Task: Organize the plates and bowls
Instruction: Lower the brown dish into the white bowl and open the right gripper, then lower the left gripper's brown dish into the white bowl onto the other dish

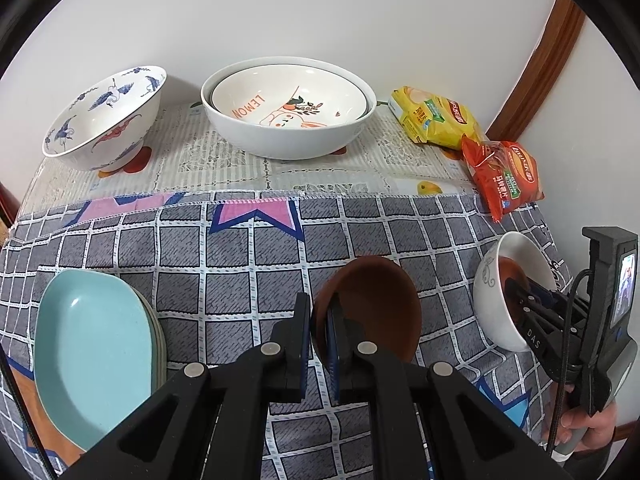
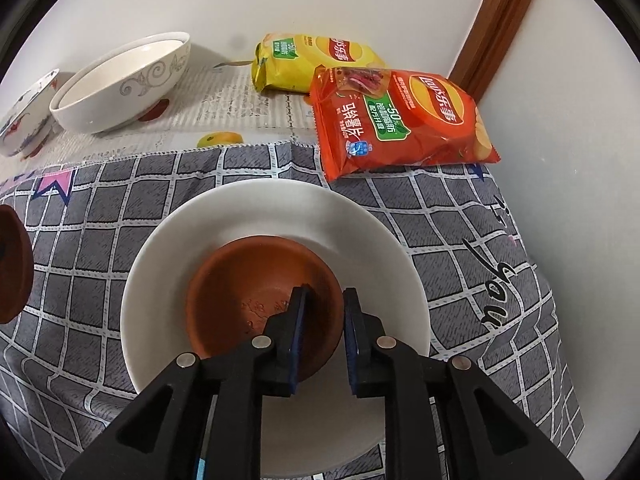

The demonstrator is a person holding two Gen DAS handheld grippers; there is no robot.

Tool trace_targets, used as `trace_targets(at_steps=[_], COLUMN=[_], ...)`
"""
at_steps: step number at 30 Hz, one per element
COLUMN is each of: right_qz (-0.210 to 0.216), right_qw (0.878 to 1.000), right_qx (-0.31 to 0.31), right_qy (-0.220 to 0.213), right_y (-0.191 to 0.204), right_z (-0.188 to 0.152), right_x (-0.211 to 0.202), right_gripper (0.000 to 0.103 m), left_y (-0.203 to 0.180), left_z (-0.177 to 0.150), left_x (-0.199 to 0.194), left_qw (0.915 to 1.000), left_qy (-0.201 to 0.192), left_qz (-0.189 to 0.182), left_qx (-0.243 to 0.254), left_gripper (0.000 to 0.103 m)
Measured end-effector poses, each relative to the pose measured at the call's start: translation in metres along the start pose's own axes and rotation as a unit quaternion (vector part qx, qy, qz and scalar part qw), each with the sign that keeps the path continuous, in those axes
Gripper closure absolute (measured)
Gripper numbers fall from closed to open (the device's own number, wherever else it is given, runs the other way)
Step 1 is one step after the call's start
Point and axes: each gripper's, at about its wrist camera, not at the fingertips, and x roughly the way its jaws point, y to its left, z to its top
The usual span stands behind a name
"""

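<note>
My left gripper [image 1: 319,312] is shut on the rim of a brown bowl [image 1: 376,304], held tilted above the checked cloth. My right gripper [image 2: 324,300] straddles the rim of a second brown bowl [image 2: 256,280] that sits inside a white bowl [image 2: 256,216]; a gap shows at the pads, so it stands open. That white bowl also shows in the left wrist view [image 1: 490,296]. Stacked light blue plates [image 1: 92,352] lie at the front left. A large white bowl [image 1: 288,128] holding a LEMON plate [image 1: 288,100], and a blue crane bowl [image 1: 104,116], stand at the back.
A yellow chip bag [image 2: 312,60] and a red chip bag [image 2: 400,120] lie at the back right by the wall. A wooden door frame [image 2: 496,24] rises in the right corner. The table edge drops off at the right under the checked cloth [image 2: 480,264].
</note>
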Motion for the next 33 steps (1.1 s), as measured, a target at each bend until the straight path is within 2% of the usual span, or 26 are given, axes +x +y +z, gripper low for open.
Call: trace_targets(at_steps=[9, 11, 18, 20, 22, 27, 33], right_qz=[0.013, 0.019, 0.043, 0.052, 0.062, 0.06, 0.048], right_qw=[1.0, 1.0, 0.998, 0.997, 0.996, 0.993, 0.99], right_qx=[-0.006, -0.005, 0.012, 0.018, 0.025, 0.044, 0.072], right_qy=[-0.011, -0.016, -0.04, -0.051, -0.064, -0.091, -0.109], right_y=[-0.001, -0.002, -0.017, -0.024, -0.033, -0.06, -0.09], right_z=[-0.004, -0.005, -0.013, -0.016, -0.019, -0.027, -0.038], right_x=[-0.006, -0.009, -0.033, -0.045, -0.056, -0.081, -0.088], right_gripper=[0.087, 0.084, 0.083, 0.077, 0.066, 0.065, 0.062], left_y=[-0.01, -0.014, -0.036, -0.043, -0.054, -0.08, -0.112], left_z=[0.0, 0.0, -0.001, 0.0, 0.001, 0.002, 0.006], left_x=[-0.006, -0.008, -0.016, -0.018, -0.02, -0.023, -0.016], left_qw=[1.0, 0.9999, 0.9997, 0.9995, 0.9992, 0.9984, 0.9971], left_qy=[-0.004, -0.006, -0.011, -0.012, -0.014, -0.016, -0.011], left_qz=[0.003, 0.003, -0.005, -0.01, -0.016, -0.03, -0.04], left_qx=[0.007, 0.01, 0.023, 0.029, 0.034, 0.046, 0.064], left_gripper=[0.095, 0.095, 0.095, 0.095, 0.095, 0.095, 0.095])
